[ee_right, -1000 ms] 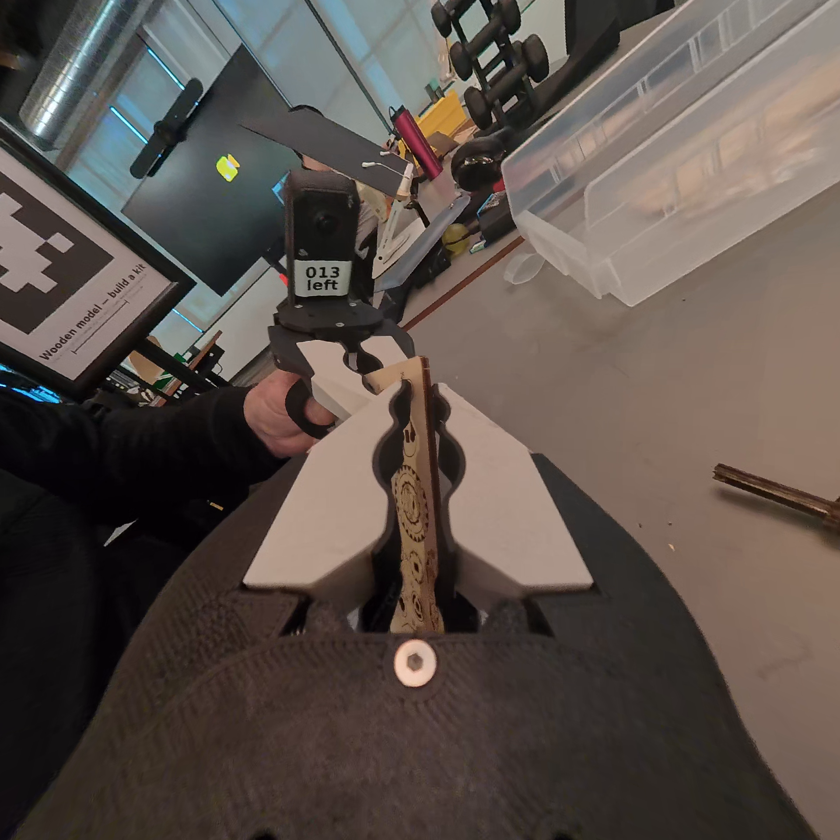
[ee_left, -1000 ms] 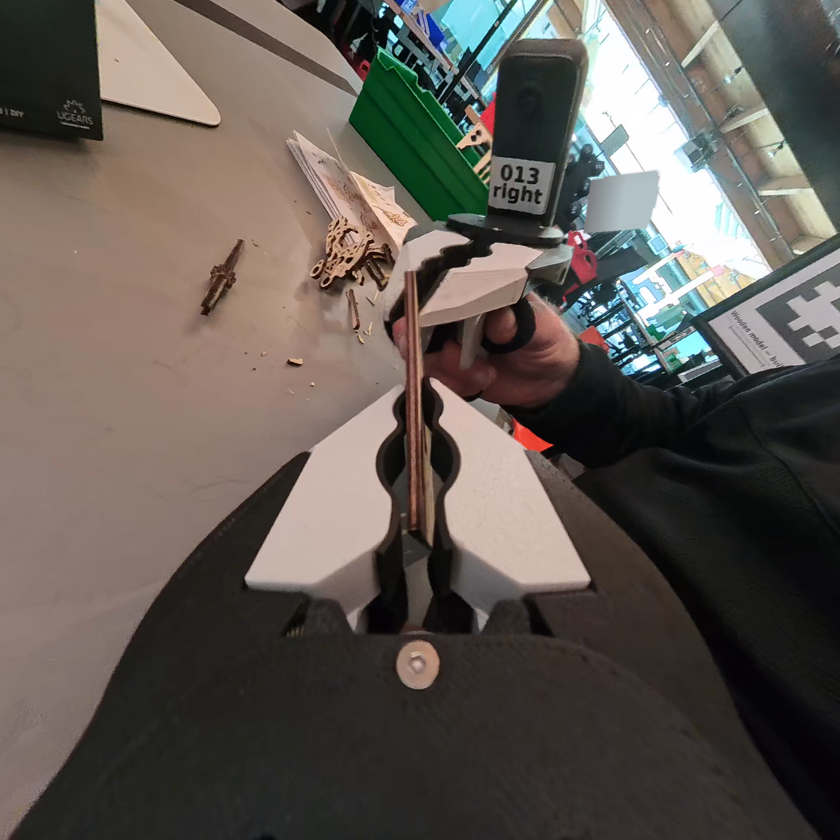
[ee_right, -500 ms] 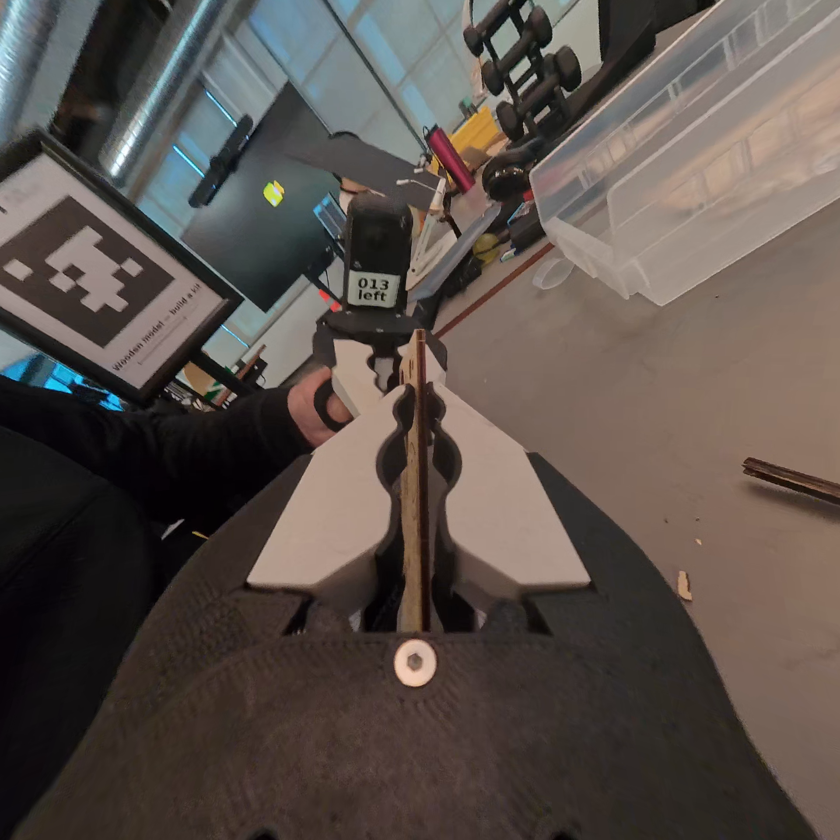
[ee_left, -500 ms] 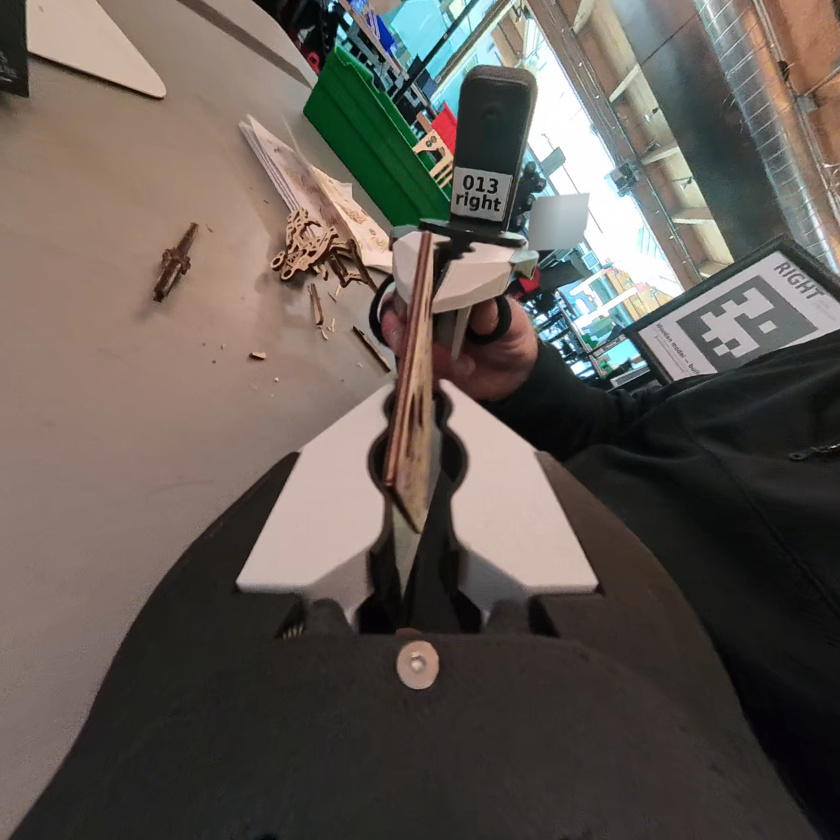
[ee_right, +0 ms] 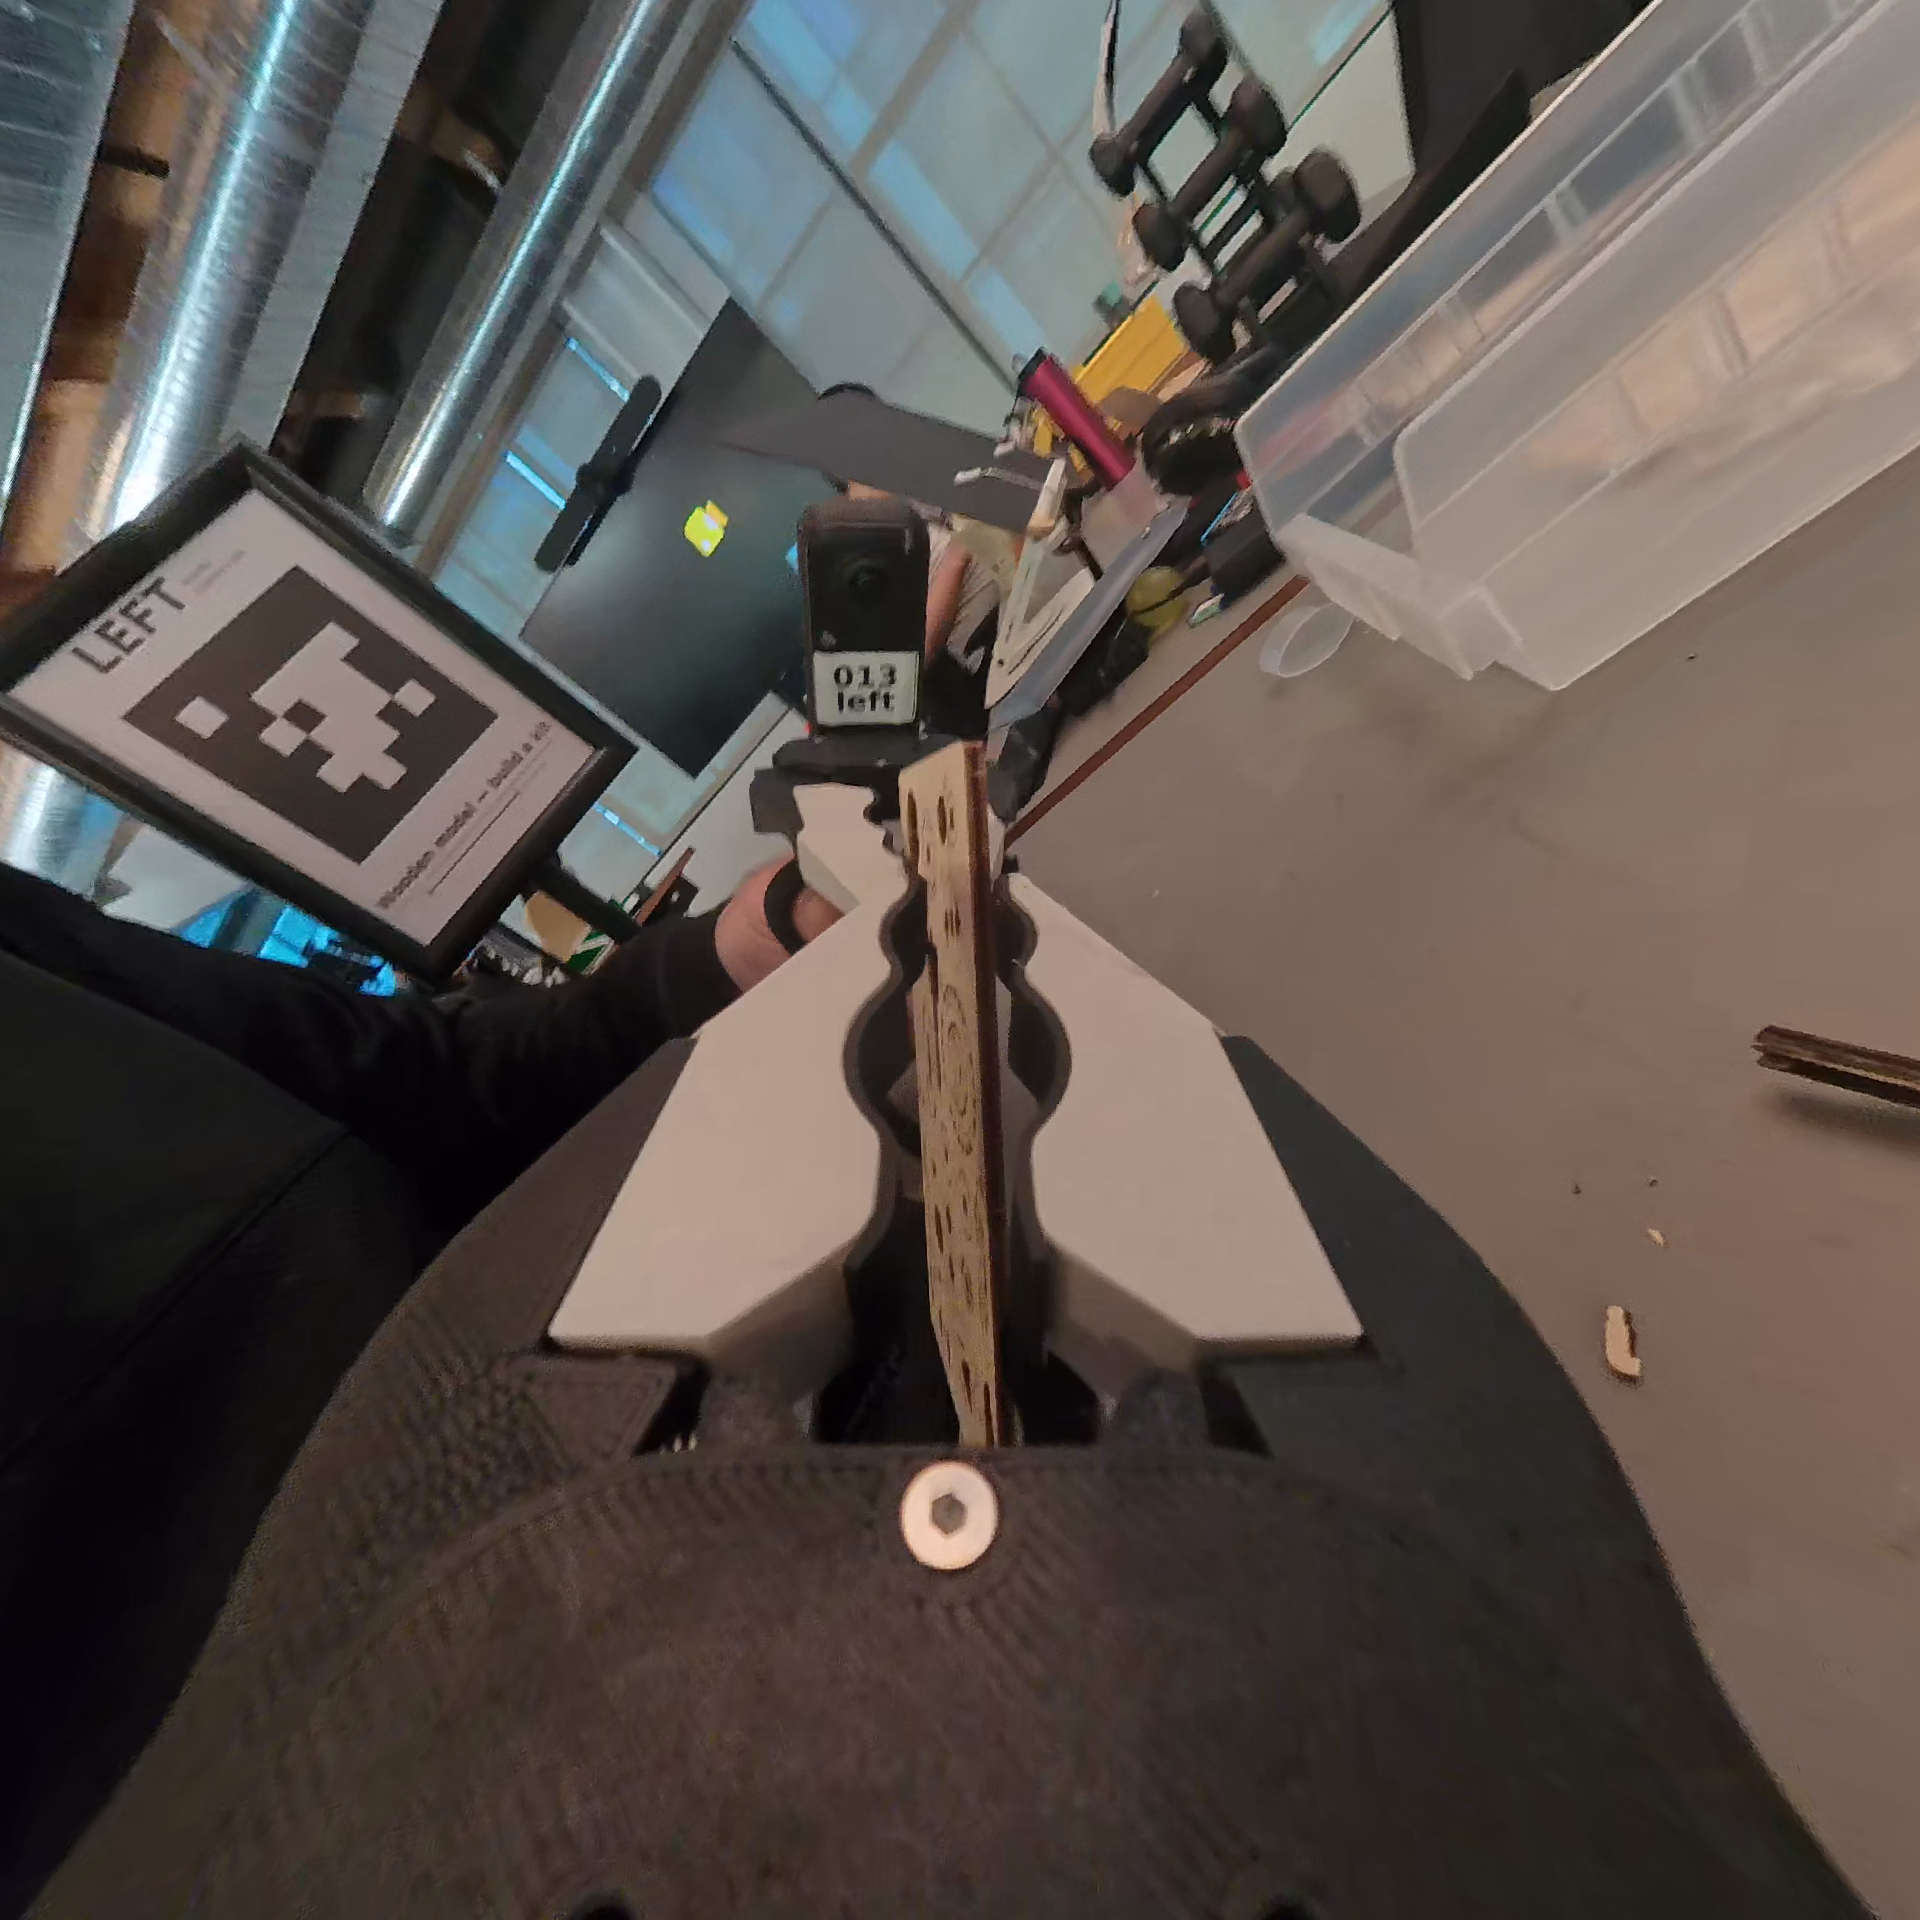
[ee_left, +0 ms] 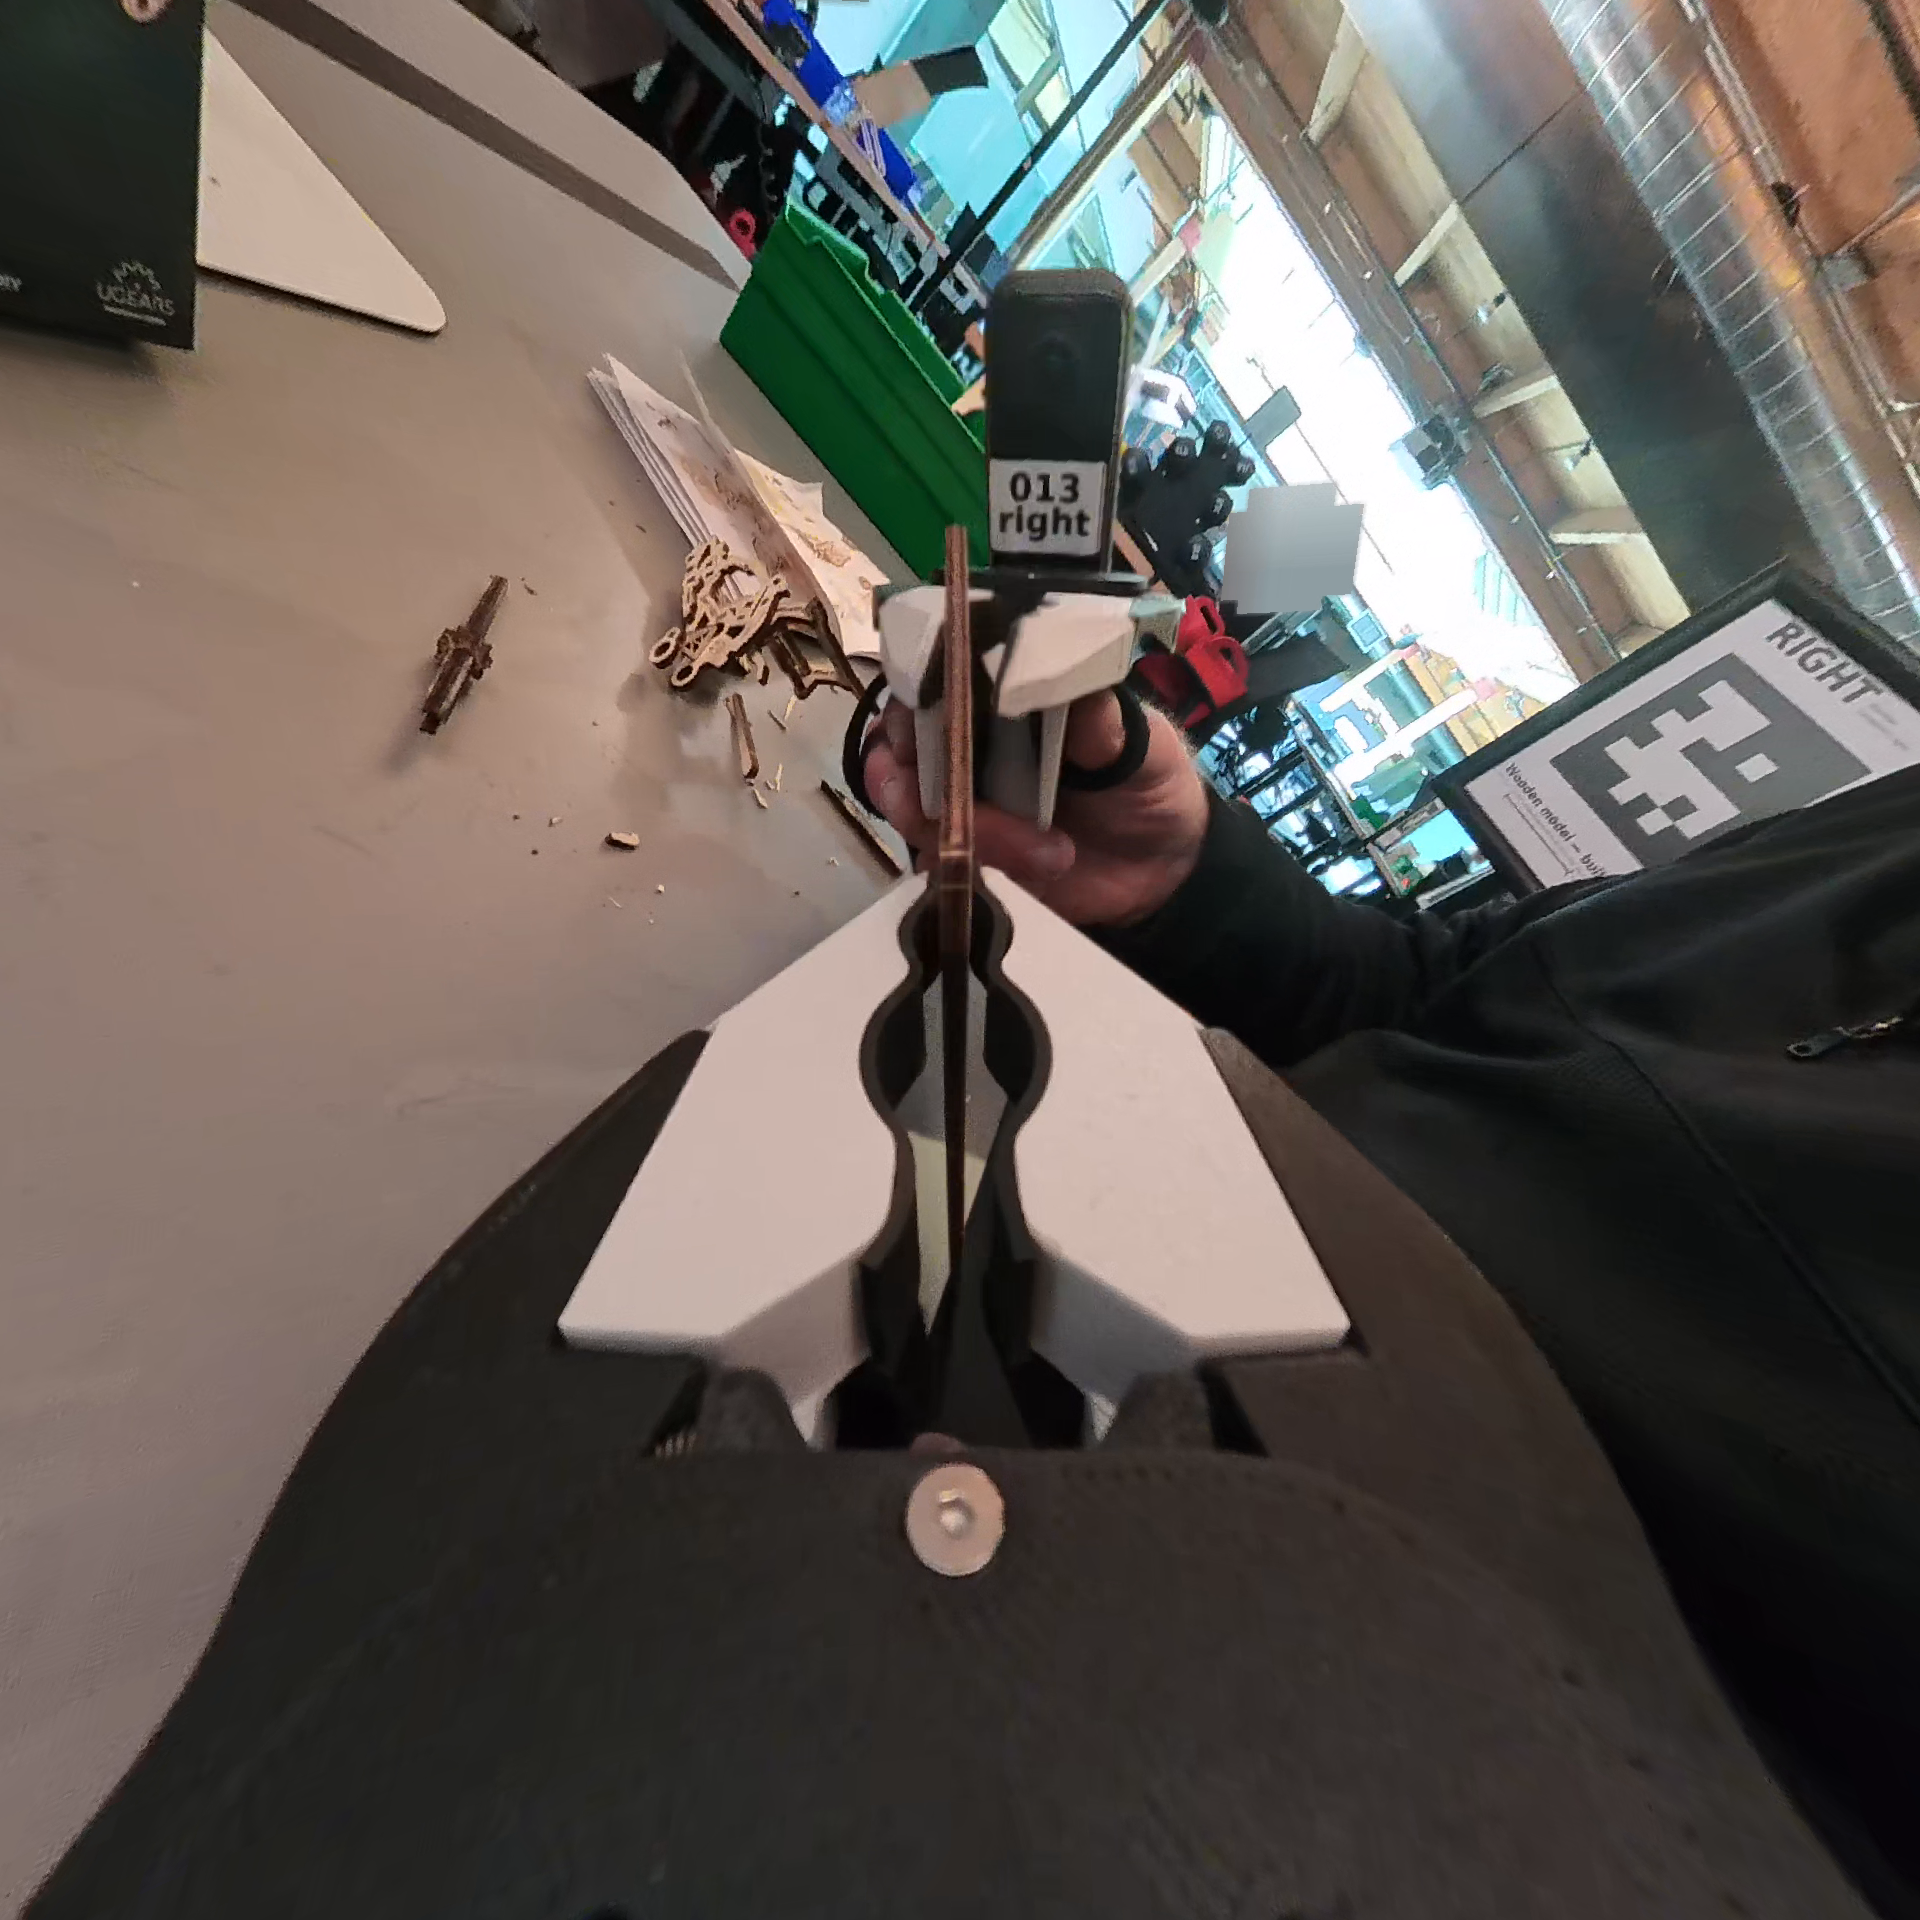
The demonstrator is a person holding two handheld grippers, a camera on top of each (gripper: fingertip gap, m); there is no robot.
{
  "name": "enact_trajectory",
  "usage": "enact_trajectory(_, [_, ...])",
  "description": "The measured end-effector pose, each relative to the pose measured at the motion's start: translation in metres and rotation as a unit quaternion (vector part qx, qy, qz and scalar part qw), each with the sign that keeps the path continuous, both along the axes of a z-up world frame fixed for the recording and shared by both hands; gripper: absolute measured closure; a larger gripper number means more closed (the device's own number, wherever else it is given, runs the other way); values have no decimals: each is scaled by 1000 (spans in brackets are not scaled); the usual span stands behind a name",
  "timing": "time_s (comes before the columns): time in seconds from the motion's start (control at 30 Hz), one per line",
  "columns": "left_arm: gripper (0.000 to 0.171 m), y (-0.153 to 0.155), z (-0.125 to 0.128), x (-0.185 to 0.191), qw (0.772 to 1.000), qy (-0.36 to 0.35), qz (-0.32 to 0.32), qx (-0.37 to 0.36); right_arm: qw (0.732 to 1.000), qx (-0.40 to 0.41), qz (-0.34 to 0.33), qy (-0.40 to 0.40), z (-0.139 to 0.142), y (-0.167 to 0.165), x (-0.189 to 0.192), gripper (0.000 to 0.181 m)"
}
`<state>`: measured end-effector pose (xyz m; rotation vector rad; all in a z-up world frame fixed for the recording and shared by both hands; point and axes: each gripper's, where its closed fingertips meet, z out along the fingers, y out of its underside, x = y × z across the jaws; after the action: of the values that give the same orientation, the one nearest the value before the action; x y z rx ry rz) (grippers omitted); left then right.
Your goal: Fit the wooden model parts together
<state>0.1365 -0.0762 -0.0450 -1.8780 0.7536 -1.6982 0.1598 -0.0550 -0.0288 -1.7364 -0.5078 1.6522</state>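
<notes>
Thin laser-cut plywood, pale on its face and scorched brown along the edge, spans the gap between two hand-held grippers above a grey table: the wooden sheet is clamped edge-on by the left gripper at one end and by the right gripper at the other, each pair of white fingers drawn narrow onto it. The board looks light and stiff but brittle; its cut-out pattern suggests it would snap if twisted, so a hold near the solid border, flat across the faces, seems safest. The right wrist view alone shows the engraved gear-like cut-outs on the sheet's face, a clear plastic bin and the end of a dark stick. The left wrist view sees only the sheet's burnt edge, but takes in a heap of loose wooden parts, a small axle piece, a stack of leaflets and a green crate.
</notes>
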Motion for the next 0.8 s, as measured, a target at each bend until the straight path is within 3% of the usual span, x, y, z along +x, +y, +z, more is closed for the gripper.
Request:
enact_trajectory(0.13, [170,-1,1,3,1000,-4,-3,-9,999,17,11,-37,-6,-5,-4,176])
enact_trajectory(0.4, [170,2,-3,3,1000,12,20,3,999,-4,-21,-33,-10,1,-5,175])
enact_trajectory(0.6, [169,3,-17,7,993,78,60,63,993,5,-64,-100,-31,12,-1,174])
enact_trajectory(0.8, [170,8,-19,0,995,66,70,16,989,25,-63,-134,-33,14,-7,174])
